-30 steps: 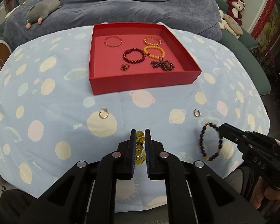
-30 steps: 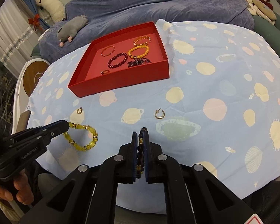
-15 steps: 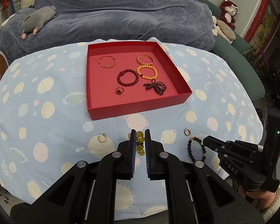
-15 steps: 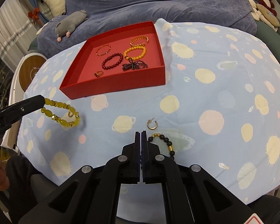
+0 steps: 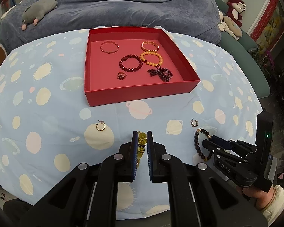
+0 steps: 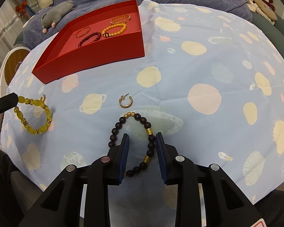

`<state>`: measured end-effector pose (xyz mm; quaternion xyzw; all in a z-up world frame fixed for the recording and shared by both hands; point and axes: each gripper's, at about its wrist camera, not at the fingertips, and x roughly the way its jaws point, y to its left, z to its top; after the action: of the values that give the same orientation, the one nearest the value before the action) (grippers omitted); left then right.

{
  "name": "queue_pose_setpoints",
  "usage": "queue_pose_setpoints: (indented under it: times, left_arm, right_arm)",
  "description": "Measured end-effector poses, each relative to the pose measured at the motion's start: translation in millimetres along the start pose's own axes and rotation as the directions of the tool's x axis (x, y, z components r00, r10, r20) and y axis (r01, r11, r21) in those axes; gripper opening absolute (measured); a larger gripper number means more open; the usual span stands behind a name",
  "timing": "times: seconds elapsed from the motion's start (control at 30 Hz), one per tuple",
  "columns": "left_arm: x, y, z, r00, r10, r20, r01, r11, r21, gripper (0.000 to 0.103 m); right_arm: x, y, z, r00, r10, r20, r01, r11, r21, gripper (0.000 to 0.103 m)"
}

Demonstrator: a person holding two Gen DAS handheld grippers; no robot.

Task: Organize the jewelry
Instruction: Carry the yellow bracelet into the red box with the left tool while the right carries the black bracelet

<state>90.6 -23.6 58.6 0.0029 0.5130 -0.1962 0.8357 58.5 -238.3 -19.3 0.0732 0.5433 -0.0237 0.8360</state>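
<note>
The left tongs (image 5: pixel 141 141) are clamping the yellow glass-bead bracelet (image 6: pixel 34 116) by one end, with the rest of the loop hanging toward the tabletop (image 6: pixel 198 60), which is wearing a pale blue cloth printed with planets and suns. The right tongs (image 6: pixel 142 138) are opening, their blue pads standing apart on either side of one strand of the dark round-bead bracelet with gold spacers (image 6: pixel 134 141); the pads are not pressing on it, and the bracelet is lying flat on the cloth at the near edge. Just beyond it, a small gold hoop earring (image 6: pixel 125 101) is lying on the cloth. A second gold hoop earring (image 5: pixel 100 126) is sitting well to the left, on the near half of the tabletop. Farther back, the shallow square red cardboard tray (image 5: pixel 140 92) is holding a thin pink bangle (image 5: pixel 109 47), a gold chain bracelet (image 5: pixel 150 46), an orange bead bracelet (image 5: pixel 151 58), a dark red bead bracelet (image 5: pixel 131 63), a small flower ring (image 5: pixel 121 76) and a tangled garnet-coloured strand (image 5: pixel 161 73). Behind the tabletop, a grey plush animal (image 5: pixel 38 6) is resting on a blue-grey blanket (image 5: pixel 132 3).
</note>
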Motion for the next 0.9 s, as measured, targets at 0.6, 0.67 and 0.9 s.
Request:
queue_pose_setpoints:
  times: [0.6,0.67,0.9]
  left_arm:
    - [-25,-2,64,0.997,-0.036,0.072,0.033,0.998,0.051,0.009]
    - [-26,-3,85,0.995,-0.043,0.09,0.036,0.997,0.073,0.009]
    - [-11,2,170,0.983,-0.106,0.151,0.089,0.99,0.11,0.009]
  right_arm:
    - [-70,40,102,0.974,0.159,0.162,-0.141,0.983,-0.121,0.008]
    - [-72,45,129,0.967,0.182,0.177,-0.159,0.978,-0.136,0.008]
    - [-52,64,221,0.948,0.263,0.181,-0.237,0.96,-0.151,0.008]
